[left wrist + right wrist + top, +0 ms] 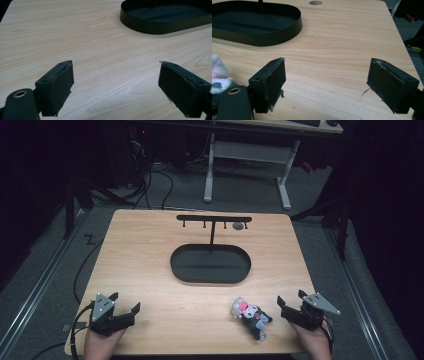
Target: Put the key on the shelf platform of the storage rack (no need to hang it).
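A small plush keychain toy (250, 314), dark with pink, white and grey parts, lies on the wooden table (150, 250) near the front right. Its fuzzy white and pink edge (218, 70) shows at the left of the right gripper view. My right gripper (290, 300) rests just right of the toy, jaws wide apart and holding nothing. At the front left corner my left gripper (125, 302) is open too, with bare wood between its pads (61, 85). A black oval tray (210, 264) sits mid-table, with a black T-shaped hook rack (214, 219) standing at its far rim.
A round hole (238, 226) is in the tabletop at the back, right of the rack post. Beyond the table are dark floor, cables and a white desk frame (247, 165). The tray wall (160, 26) lies ahead and right of the left gripper.
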